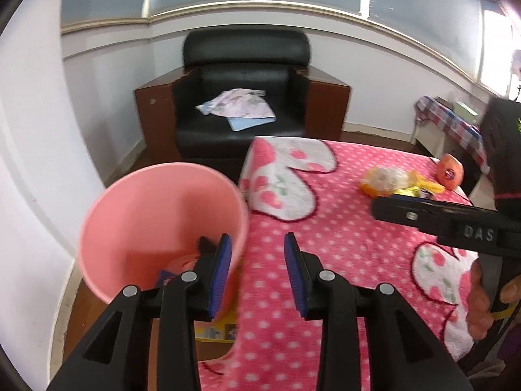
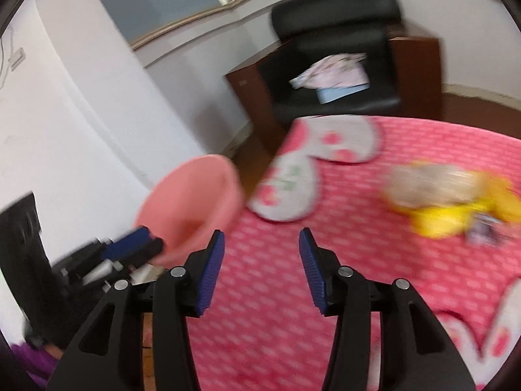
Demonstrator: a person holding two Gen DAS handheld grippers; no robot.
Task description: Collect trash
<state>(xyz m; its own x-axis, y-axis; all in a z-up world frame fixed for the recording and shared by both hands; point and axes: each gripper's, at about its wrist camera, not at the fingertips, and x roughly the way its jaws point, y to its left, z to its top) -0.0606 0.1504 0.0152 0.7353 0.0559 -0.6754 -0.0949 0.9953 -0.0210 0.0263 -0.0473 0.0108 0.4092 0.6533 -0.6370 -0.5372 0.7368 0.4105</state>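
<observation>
Left wrist view: your left gripper (image 1: 257,260) has its jaws apart and holds nothing, hanging over the gap between the pink bin (image 1: 156,224) and the pink polka-dot blanket (image 1: 342,238) that covers the surface. Some items already lie in the bin's bottom; too dark to identify.

Right wrist view: your right gripper (image 2: 262,260) is likewise spread and empty, above the blanket's near side. Frame is motion-blurred.

Remaining trash sits well apart from both grippers, toward the far right of the surface: a crumpled clear-and-yellow wrapper pile (image 1: 390,181), with an orange packet (image 1: 451,171) just beyond it.

Risks, as judged:
- Thin crumpled plastic may slip or come up only partly, leaving pieces behind.
- Soft blanket could get pinched along with the wrapper.
- Bin stands off the surface's edge; a release short of its rim drops trash on the floor.
</observation>
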